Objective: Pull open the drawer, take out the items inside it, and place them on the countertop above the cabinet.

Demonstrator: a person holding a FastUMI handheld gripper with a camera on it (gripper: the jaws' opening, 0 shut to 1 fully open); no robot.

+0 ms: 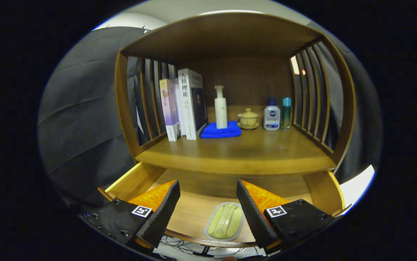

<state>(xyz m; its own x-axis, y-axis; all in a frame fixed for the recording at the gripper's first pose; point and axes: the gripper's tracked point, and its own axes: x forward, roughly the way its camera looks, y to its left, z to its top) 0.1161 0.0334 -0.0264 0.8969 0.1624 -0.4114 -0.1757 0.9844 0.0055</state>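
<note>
The hand-held gripper (207, 197) is wide open and holds nothing. Its two fingers (165, 214) hang over the drawer (194, 217), which is pulled out. One thing lies in the drawer: a small pale green dish (225, 222) with a clear rim. It sits flat on the drawer floor, down between the two fingers and a bit nearer the right one. The fingers do not touch it.

Beyond the fingers and higher up is the worktop (237, 154) of the wooden cabinet (215, 34). The front part of the worktop, just past the drawer, is bare wood. All the other things stand far back, well apart from the gripper.

Back and to the left, some books (185, 105) stand up straight, side by side, against the slatted side wall (147, 101). There is big writing on their spines, but it is too small to read for sure. Just right of the books lies a folded blue cloth (221, 131). A white pump bottle (220, 108) stands on it. Next to the cloth is a little yellow cup with a lid (248, 118) on a saucer. Farther right stand a white bottle with a blue cap (271, 115) and a dark blue label, too small to read, and a thin teal bottle (285, 113) just beside it, near the slats on the right side.
</note>
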